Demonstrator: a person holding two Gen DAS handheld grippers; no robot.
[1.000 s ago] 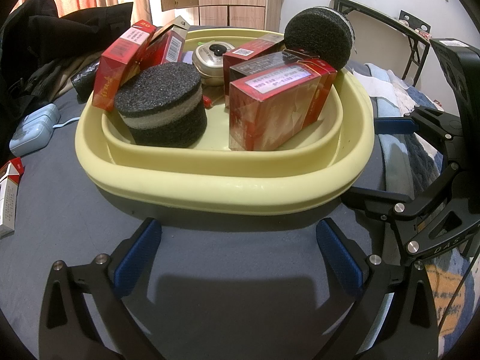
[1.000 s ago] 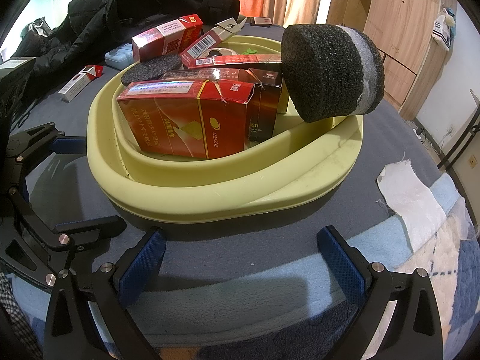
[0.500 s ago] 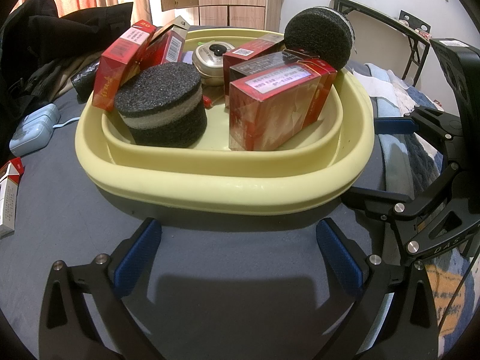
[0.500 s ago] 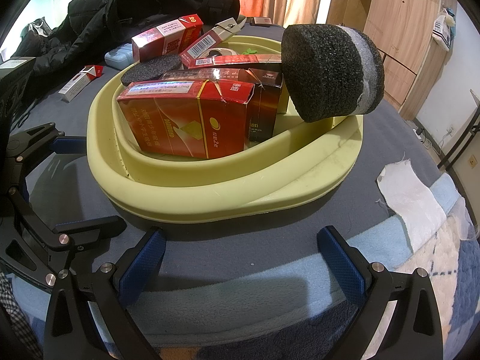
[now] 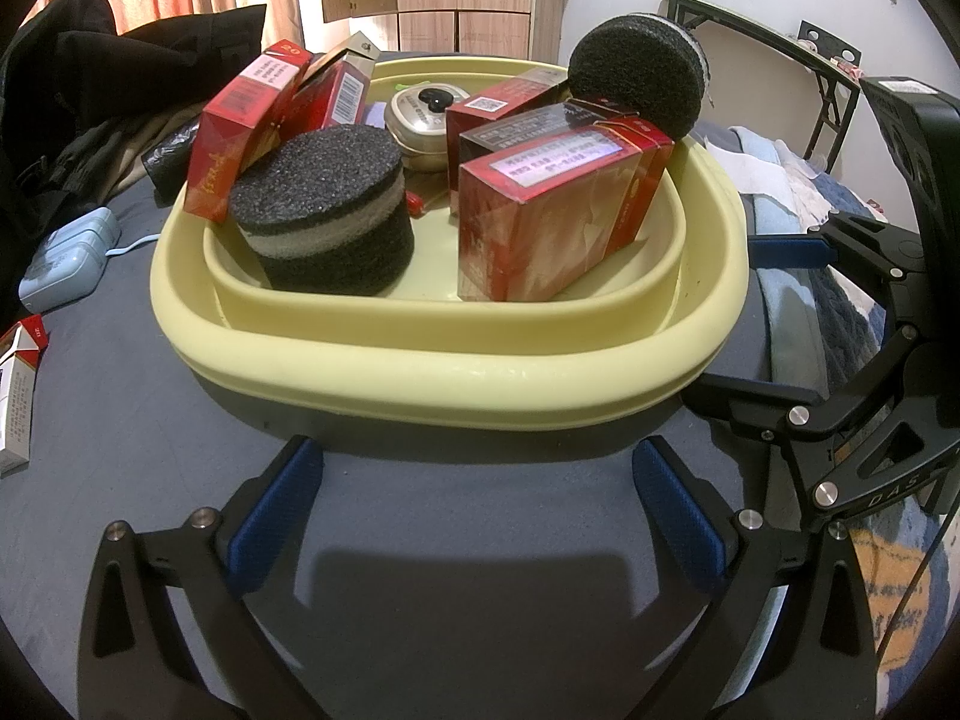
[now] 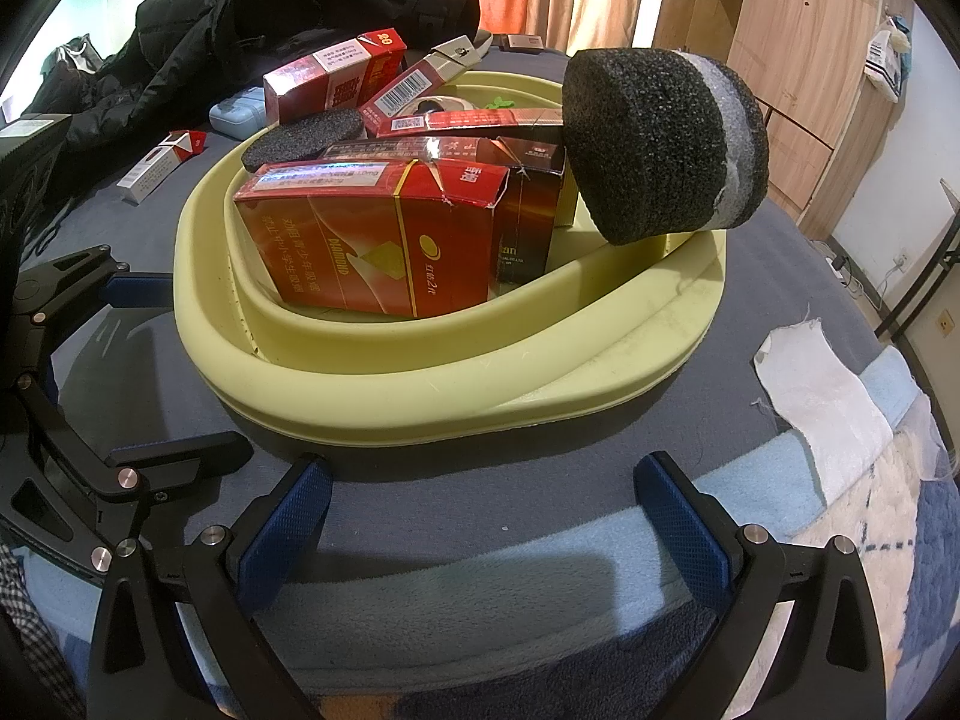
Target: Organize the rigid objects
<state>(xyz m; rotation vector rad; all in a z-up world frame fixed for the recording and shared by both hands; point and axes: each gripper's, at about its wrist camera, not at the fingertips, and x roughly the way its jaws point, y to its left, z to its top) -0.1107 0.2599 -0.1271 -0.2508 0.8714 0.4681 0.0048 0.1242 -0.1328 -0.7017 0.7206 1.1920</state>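
Note:
A pale yellow basin (image 5: pixel 456 369) (image 6: pixel 420 396) sits on the grey bed cover. It holds several red cartons, the nearest a large red box (image 5: pixel 552 222) (image 6: pixel 372 240), a black foam disc (image 5: pixel 324 216), a second foam disc (image 5: pixel 639 81) (image 6: pixel 666 144) leaning on the far rim, and a round metal tin (image 5: pixel 420 123). My left gripper (image 5: pixel 480 480) is open and empty just in front of the basin. My right gripper (image 6: pixel 480 498) is open and empty at the basin's other side. Each gripper shows in the other's view.
A red-and-white pack (image 5: pixel 18 396) (image 6: pixel 159 162) lies on the cover left of the basin, near a light blue case (image 5: pixel 66 258) (image 6: pixel 237 114). A black jacket (image 6: pixel 270 18) is heaped behind. A white cloth (image 6: pixel 822 372) lies to the right. Wooden cabinets stand behind.

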